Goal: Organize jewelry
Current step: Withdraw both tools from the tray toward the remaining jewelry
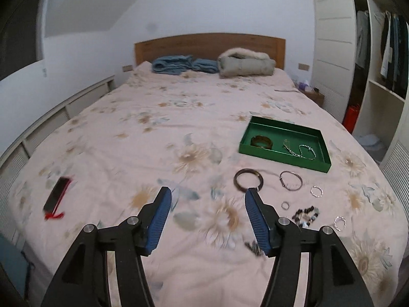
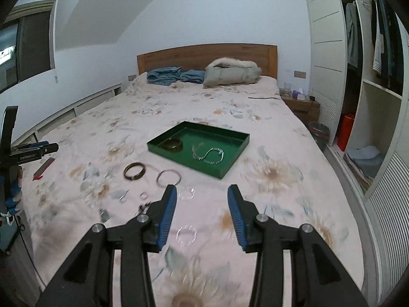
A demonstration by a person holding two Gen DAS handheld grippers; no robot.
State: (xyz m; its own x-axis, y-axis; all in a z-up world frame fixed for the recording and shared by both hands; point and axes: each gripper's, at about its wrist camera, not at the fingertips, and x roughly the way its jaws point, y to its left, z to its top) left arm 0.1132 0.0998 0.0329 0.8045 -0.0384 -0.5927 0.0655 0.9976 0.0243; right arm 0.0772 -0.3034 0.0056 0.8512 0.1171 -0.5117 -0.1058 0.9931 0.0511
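A green tray (image 1: 271, 128) (image 2: 231, 165) lies on the bed and holds an amber bangle (image 1: 261, 142) (image 2: 173, 144) and a beaded chain (image 1: 303, 151) (image 2: 209, 154). Loose on the bedspread in front of it are a dark bangle (image 1: 247, 178) (image 2: 134, 171), a thin metal bangle (image 1: 291, 180) (image 2: 168, 177), small clear rings (image 1: 316, 192) (image 2: 186, 194) (image 2: 187, 234) and a dark bead bracelet (image 1: 306, 215). My left gripper (image 1: 207, 195) is open above the bedspread, its right fingertip just before the dark bangle. My right gripper (image 2: 202, 192) is open and empty, near the clear rings.
A phone in a red case (image 1: 56, 197) (image 2: 44, 168) lies at the left of the bed. Folded blue clothes (image 1: 176, 65) and a grey jacket (image 1: 246, 64) lie by the headboard. An open wardrobe (image 2: 370, 76) and a nightstand (image 2: 301, 105) stand to the right.
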